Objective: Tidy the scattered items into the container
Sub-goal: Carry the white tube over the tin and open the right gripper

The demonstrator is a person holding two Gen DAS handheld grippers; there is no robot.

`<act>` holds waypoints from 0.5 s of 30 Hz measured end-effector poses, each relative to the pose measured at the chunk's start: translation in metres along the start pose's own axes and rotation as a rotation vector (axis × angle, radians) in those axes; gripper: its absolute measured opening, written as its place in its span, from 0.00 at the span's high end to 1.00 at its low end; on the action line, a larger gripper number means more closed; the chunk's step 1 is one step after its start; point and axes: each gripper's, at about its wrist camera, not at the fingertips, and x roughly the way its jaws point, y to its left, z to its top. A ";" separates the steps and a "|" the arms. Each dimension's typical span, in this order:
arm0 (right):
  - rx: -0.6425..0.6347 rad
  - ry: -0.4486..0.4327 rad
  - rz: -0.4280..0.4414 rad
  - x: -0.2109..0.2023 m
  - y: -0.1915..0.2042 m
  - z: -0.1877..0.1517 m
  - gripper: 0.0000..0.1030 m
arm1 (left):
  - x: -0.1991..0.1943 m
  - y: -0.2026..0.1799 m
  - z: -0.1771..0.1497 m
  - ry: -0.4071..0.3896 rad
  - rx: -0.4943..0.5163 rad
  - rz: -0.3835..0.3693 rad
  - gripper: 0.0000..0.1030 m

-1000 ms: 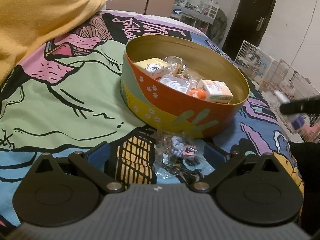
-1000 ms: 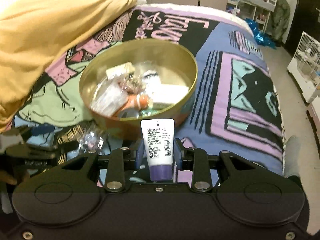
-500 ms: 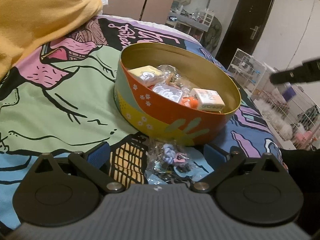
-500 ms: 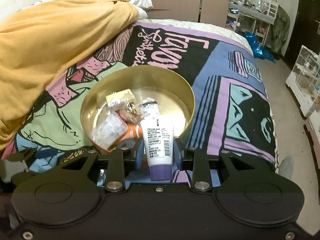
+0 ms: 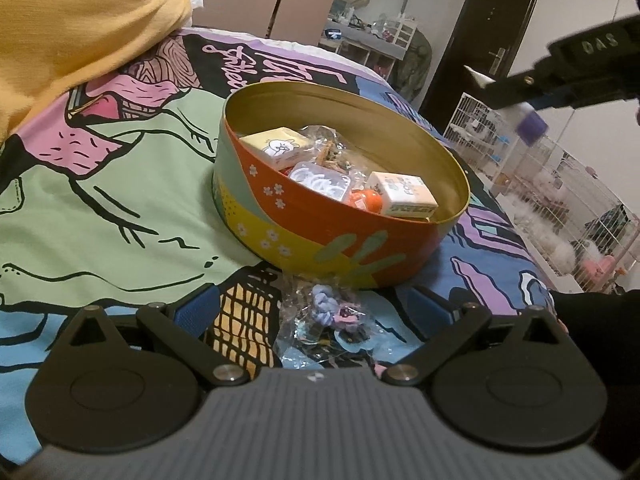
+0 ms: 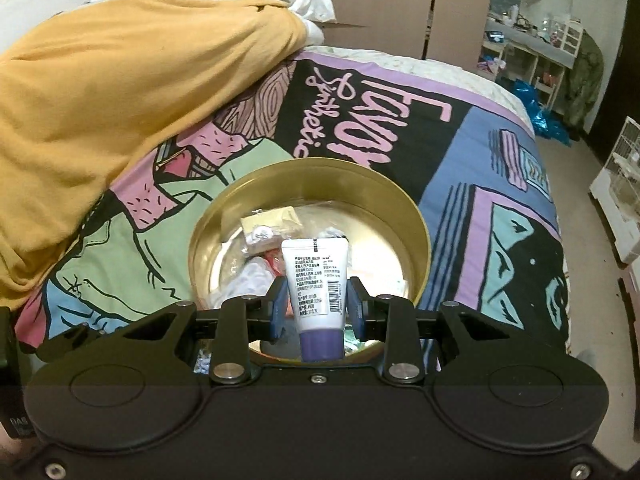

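Since the earlier frame the right gripper (image 6: 316, 306) has risen and come forward, so that in its own view the round tin (image 6: 416, 216) now lies directly beneath the held tube (image 6: 316, 280) rather than ahead of it; in the left wrist view that gripper (image 5: 520, 88) now appears high at the upper right, above the far side of the tin (image 5: 320, 220); the left gripper (image 5: 314, 308) has kept its place.

Right gripper: jaws closed on the tube, blue pads pressing its two sides; the tube is a small white squeeze tube with a purple cap, cap end toward the camera, crimped flat end pointing away over the tin; its face carries dense black print and a barcode along the right edge.

Left gripper: jaws open wide, one blue pad (image 5: 198, 312) at each side of a clear plastic packet (image 5: 332, 320); the packet lies on the bed cover (image 5: 100, 200), just in front of the tin wall, and holds small pale blue, purple and pink pieces; the pads do not touch it.

Tin: round and shallow, gold inside, outer wall painted orange, yellow and pale green with small white flowers; it stands on the bed cover and contains a pale yellow box with a cartoon rabbit (image 5: 278, 146), a white box (image 5: 406, 194), an orange ball-like item (image 5: 366, 200) and crumpled clear packets (image 5: 320, 174).

Surroundings: a mustard yellow blanket (image 6: 120, 100) is heaped at the left of the bed; white wire cages (image 5: 560, 184) stand on the floor at the right.
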 end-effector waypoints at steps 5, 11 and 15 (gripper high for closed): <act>-0.025 0.027 0.008 0.016 0.013 0.011 0.71 | 0.001 -0.002 -0.001 0.004 0.009 -0.021 0.00; -0.066 0.042 -0.012 0.034 0.028 0.023 0.71 | 0.001 -0.004 -0.001 0.002 0.007 -0.046 0.00; -0.069 0.035 -0.029 0.044 0.032 0.029 0.70 | 0.003 -0.003 -0.001 0.010 0.007 -0.050 0.00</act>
